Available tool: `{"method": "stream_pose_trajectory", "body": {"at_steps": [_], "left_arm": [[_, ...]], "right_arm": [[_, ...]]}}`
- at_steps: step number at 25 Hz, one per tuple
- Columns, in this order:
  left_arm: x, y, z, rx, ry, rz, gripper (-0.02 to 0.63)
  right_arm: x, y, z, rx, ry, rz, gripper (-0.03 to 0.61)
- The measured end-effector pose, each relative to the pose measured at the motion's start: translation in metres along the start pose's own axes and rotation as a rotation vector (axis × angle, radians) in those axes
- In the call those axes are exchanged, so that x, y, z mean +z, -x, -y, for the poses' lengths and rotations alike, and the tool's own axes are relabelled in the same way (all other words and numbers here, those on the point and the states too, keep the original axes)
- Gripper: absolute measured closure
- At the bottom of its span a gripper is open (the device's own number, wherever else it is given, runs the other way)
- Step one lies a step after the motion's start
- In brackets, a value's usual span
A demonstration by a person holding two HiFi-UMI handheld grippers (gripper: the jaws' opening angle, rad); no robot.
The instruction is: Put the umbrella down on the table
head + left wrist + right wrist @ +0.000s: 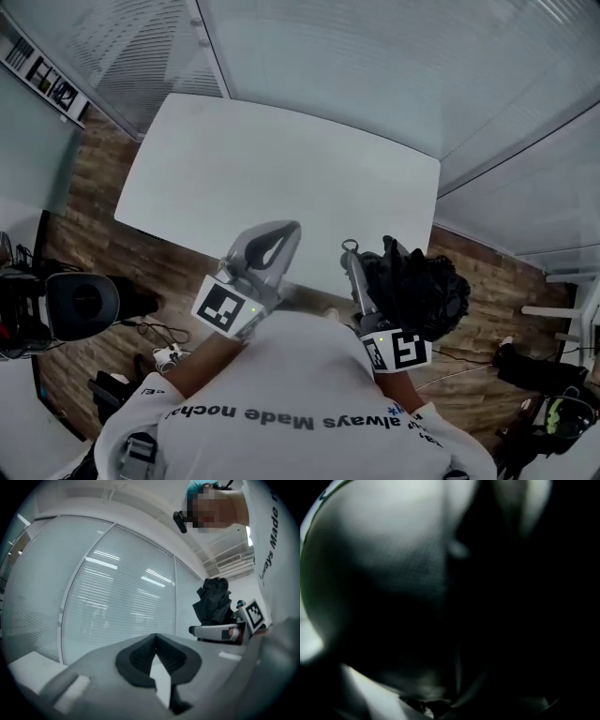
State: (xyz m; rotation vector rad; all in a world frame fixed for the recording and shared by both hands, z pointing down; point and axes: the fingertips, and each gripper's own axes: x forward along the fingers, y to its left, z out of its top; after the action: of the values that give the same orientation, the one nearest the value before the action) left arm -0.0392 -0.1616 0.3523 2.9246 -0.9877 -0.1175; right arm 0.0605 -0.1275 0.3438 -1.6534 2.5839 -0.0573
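So the umbrella (422,286) isn't on the table (281,159) at this point. It's a black one, folded up into a crumpled bundle of fabric, and it's up in the air in the right gripper (367,281), close in front of the person's chest and over the near edge of the table, closer to its right corner. From the head view you only get one grey jaw of that gripper running along the left side of the bundle, with a little ring at its tip; the other jaw is buried behind the fabric. The right gripper view is basically useless for detail, just dark cloth right up against the lens with a pale patch off to the upper left, but that fits the jaws being clamped wide around the bunched-up umbrella, since nothing else is holding it up. The left gripper (292,228) sits just to the left of it, pointing out level over the table edge. Its own view shows the two jaws pressed together at the tips, the black pads forming a closed loop with nothing in between. The same view also catches the black umbrella sticking up above the other gripper over on the right side. The table is a plain white top, angled across a wood floor (84,244), with a glass wall (394,66) and blinds behind it.
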Motion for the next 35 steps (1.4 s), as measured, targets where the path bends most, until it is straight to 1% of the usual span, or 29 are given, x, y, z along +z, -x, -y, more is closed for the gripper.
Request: {"method": "stream_pose_trajectory", "body": {"at_steps": [3, 8, 13, 17, 21, 26, 29, 32, 35], "left_arm": [[0.008, -0.006, -0.024, -0.028, -0.012, 0.002, 0.611], [0.007, -0.020, -0.037, -0.066, -0.006, -0.004, 0.611], [0.006, -0.043, -0.057, -0.068, 0.032, -0.011, 0.611], [0.012, -0.061, -0.060, -0.068, 0.046, -0.012, 0.611], [0.006, -0.079, -0.054, -0.077, 0.048, -0.023, 0.611], [0.004, -0.098, -0.046, -0.086, 0.048, -0.023, 0.611], [0.004, -0.106, -0.041, -0.093, 0.042, -0.027, 0.611], [0.003, -0.111, -0.038, -0.097, 0.041, -0.028, 0.611], [0.004, -0.113, -0.038, -0.095, 0.045, -0.032, 0.611]], "right_arm": [[0.007, -0.024, -0.003, -0.016, 0.004, 0.015, 0.344], [0.006, -0.036, 0.003, -0.044, 0.015, 0.010, 0.345], [0.003, -0.059, 0.019, -0.048, 0.026, -0.031, 0.345], [0.011, -0.068, 0.033, -0.032, 0.025, -0.043, 0.345], [0.008, -0.069, 0.049, -0.019, 0.006, -0.062, 0.347], [-0.012, -0.073, 0.069, -0.006, 0.006, -0.136, 0.347], [-0.027, -0.077, 0.081, 0.003, -0.014, -0.180, 0.348], [-0.052, -0.079, 0.093, -0.007, -0.039, -0.246, 0.350], [-0.080, -0.083, 0.102, -0.016, -0.041, -0.317, 0.350]]}}
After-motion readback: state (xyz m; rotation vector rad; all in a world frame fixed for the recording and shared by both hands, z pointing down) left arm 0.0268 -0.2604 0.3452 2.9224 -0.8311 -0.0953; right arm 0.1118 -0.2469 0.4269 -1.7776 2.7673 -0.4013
